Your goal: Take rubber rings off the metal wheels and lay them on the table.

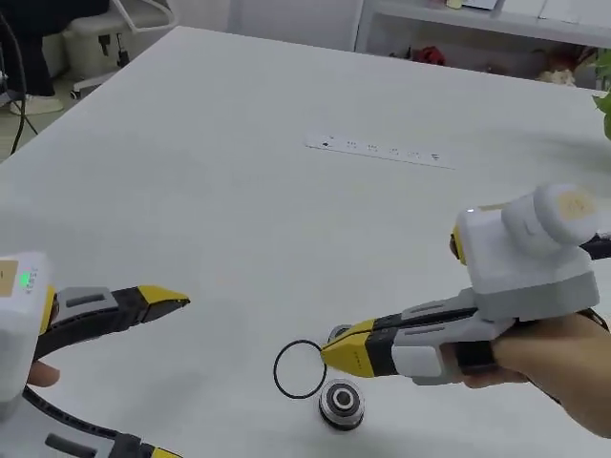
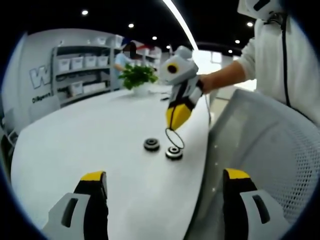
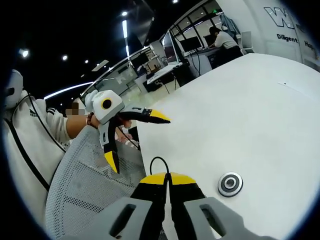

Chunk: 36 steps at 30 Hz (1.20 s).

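My right gripper hangs low over the white table, shut on a thin black rubber ring that sticks out to the left of its tips. The ring rises from the closed yellow jaws. A bare metal wheel lies just below the tips, and a second wheel peeks out behind them. Both wheels lie flat under the hanging ring. My left gripper is open at the left, empty, well away from the wheels.
A white power strip lies flat further back on the table. A mesh chair back stands close to the table's near edge. A potted plant sits at the far end.
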### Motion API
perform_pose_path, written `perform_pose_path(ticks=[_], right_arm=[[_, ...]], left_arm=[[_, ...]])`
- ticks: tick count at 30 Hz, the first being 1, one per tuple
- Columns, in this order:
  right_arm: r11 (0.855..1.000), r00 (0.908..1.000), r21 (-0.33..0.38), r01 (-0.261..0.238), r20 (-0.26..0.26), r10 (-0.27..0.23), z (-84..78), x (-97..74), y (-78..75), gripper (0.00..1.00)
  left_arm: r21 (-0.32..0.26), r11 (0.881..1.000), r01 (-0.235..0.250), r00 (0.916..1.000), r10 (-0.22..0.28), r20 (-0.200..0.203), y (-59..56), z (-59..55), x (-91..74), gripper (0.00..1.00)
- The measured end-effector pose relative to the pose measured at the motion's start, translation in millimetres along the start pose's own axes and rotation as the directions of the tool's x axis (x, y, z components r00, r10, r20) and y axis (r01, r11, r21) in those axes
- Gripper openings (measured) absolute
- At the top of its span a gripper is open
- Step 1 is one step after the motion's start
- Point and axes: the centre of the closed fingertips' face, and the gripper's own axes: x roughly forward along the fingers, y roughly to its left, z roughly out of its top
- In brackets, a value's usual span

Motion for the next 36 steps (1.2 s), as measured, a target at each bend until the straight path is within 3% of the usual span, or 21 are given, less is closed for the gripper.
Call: perform_pose_path(ticks=[15,36], right_arm=[[1.000,0.9989,0.000,-0.003,-0.048,0.003,-5.8,21.0,-15.0,0.00],[0.999,0.9945,0.011,0.034,-0.100,-0.033,-18.1,44.1,-40.3,0.00]], left_arm=[[-0.001,1.000,0.001,1.0000,-0.001,0.003,0.5,2.2,0.8,0.97],[-0.013,1.000,0.005,1.0000,-0.005,-0.009,-2.5,-2.0,-0.4,0.97]])
